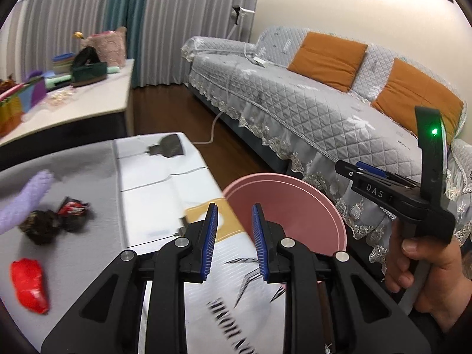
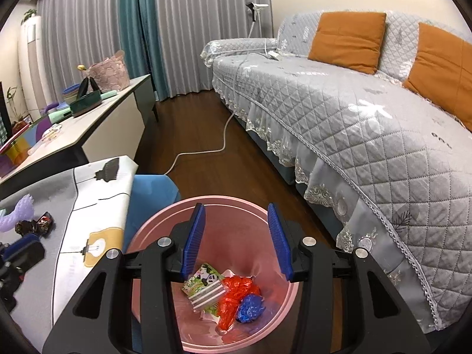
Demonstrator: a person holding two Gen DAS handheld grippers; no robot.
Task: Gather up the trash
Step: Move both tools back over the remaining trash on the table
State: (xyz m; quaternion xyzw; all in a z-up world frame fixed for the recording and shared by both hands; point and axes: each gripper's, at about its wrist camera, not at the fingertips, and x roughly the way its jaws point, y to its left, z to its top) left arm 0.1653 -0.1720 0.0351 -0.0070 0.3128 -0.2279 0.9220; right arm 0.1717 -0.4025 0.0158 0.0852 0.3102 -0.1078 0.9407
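Left gripper (image 1: 235, 216) part-spread, empty, right gripper (image 2: 237, 221) spread over pink bin (image 2: 153, 230) w/ panda-print wrapper (image 2: 203, 280), "DAS" readable on right gripper body.

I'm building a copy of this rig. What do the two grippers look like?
Both match: the left gripper and right gripper have black linkage arms with silver pivot pins and ribbed blue fingers. The right one's black handle shows white letters "DAS" and a green light.

sofa (image 2: 354, 112) grey quilted, orange cushions (image 2: 348, 39) | floor (image 2: 206, 135) dark wood | curtains (image 2: 165, 29) grey-teal — window probably behind
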